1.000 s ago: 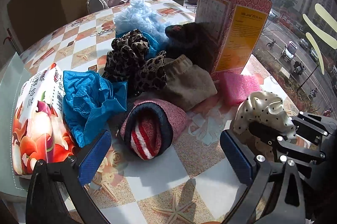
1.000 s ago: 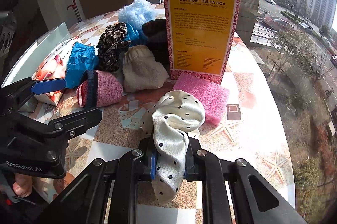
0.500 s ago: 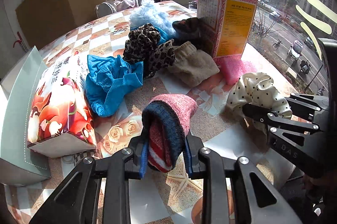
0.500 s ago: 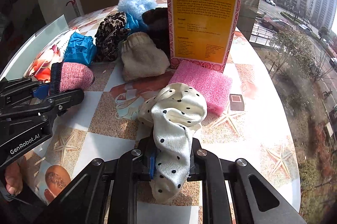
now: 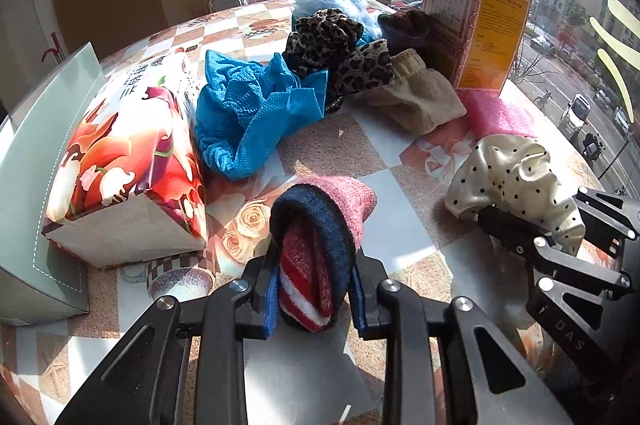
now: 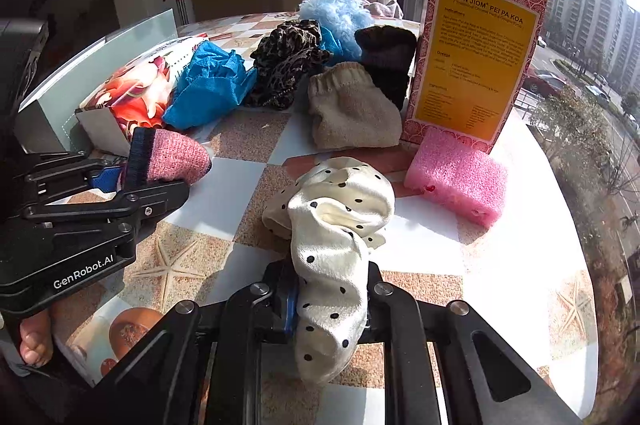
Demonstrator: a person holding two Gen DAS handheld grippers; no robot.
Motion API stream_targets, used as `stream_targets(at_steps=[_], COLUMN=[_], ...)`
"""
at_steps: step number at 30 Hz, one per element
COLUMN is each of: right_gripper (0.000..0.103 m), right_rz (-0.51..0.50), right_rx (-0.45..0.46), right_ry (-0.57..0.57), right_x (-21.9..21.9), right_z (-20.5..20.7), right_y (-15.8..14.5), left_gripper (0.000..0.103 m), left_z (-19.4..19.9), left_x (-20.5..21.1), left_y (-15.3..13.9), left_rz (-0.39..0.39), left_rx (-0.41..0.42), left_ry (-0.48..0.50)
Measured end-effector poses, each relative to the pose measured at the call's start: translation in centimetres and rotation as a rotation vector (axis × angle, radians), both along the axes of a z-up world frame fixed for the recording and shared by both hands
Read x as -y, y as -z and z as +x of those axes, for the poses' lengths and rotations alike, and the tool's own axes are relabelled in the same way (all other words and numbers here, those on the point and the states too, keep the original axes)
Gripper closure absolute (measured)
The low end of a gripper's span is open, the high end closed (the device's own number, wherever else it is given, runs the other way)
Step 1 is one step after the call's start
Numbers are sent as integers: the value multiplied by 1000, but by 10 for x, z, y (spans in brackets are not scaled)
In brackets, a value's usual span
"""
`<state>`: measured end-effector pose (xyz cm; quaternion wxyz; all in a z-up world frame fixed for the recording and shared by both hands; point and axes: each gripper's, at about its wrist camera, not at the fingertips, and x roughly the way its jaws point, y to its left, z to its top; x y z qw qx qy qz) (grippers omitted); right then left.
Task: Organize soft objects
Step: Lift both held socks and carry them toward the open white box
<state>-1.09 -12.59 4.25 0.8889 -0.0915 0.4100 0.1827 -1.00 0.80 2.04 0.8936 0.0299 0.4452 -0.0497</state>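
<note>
My left gripper (image 5: pixel 316 299) is shut on a rolled pink, navy and red-striped sock (image 5: pixel 320 225), held above the checkered table (image 5: pixel 340 145); it also shows in the right wrist view (image 6: pixel 168 161). My right gripper (image 6: pixel 330 301) is shut on a cream polka-dot cloth (image 6: pixel 336 225), seen at the right of the left wrist view (image 5: pixel 512 177). A pile behind holds a blue cloth (image 5: pixel 252 109), a leopard-print scrunchie (image 5: pixel 332 45), a beige sock (image 5: pixel 416 97), a dark knit piece (image 6: pixel 384 61) and a light blue fluffy item (image 6: pixel 336 13).
A tall red and yellow box (image 6: pixel 476 65) stands at the back right with a pink foam block (image 6: pixel 456 177) in front of it. A floral tissue pack (image 5: pixel 128 161) and a grey box (image 5: pixel 36 177) lie at the left. The table edge curves at the right.
My left gripper closed on the rolled sock and drew it back toward me, away from the pile. My right gripper keeps holding the polka-dot cloth, pulled back slightly.
</note>
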Motion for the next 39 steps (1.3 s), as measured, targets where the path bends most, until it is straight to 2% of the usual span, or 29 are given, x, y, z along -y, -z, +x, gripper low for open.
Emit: stream_targets(at_steps=[18,21,23,26,29,32,39], right_gripper=[84,84,84,84,84,84,84], right_rz=[-19,-30,2,66,70,77,50], right_rx=[4,-38,-61,-70,-107,-146,-83], right_ry=[14,14,7,29,77,104,90], right_x=[-4,-6,-5,-1,0,2,-2], right_z=[-1,6,12,26,42,45,32], right_y=[0,-3,-10,-20,-18,-10,-2], left_gripper=[72,72,72,72,72,72,71], left_z=[-9,-6,-2,13,34,45,34], left_x=[3,4,6,12,9,4,15], left_y=[1,-7,-20,-34,-25,-9,-2], left_rz=[12,12,-14,1,-59,-81,-16], left_rx=[20,4,37,63,-5,-66,2], left_ry=[-15,-22,-10,18,20,-13,12])
